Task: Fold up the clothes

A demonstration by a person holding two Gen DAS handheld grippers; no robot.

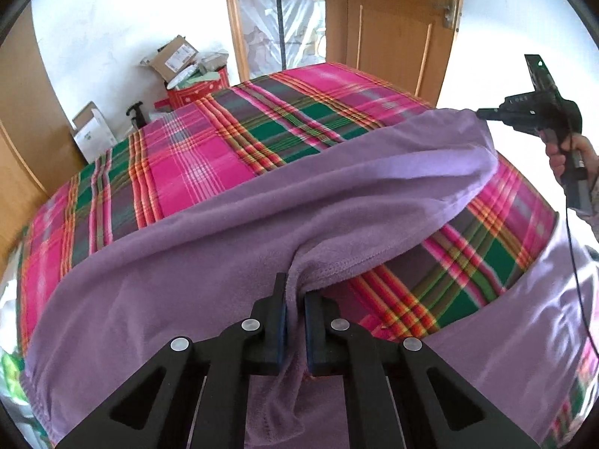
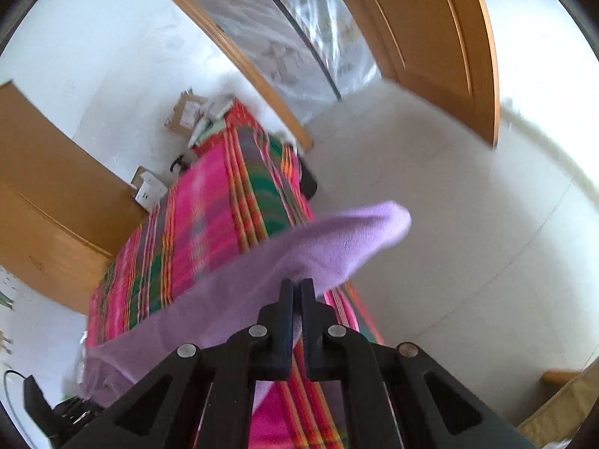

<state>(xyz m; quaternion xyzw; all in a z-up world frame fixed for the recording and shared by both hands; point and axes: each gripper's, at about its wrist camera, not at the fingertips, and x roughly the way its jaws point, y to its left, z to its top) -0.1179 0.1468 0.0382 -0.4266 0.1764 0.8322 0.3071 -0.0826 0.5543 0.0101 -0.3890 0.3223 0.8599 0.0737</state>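
Observation:
A purple fleece garment [image 1: 232, 232] lies across a bed under a pink, green and orange plaid blanket [image 1: 209, 149]. My left gripper [image 1: 295, 292] is shut on a bunched hem of the garment at the near edge of the bed. My right gripper [image 2: 298, 284] is shut on another edge of the purple garment [image 2: 337, 247], holding it lifted above the bed's side. In the left wrist view the right gripper [image 1: 483, 114] shows at the far right, held by a person's hand [image 1: 561, 153], with the cloth stretched between the two grips.
Cardboard boxes [image 1: 176, 56] and a red container [image 1: 198, 89] stand by the white wall beyond the bed. A wooden door [image 1: 397, 22] and a plastic-covered doorway [image 1: 277, 15] are behind. Wooden furniture [image 2: 48, 194] flanks the bed; white floor [image 2: 449, 224] lies beside it.

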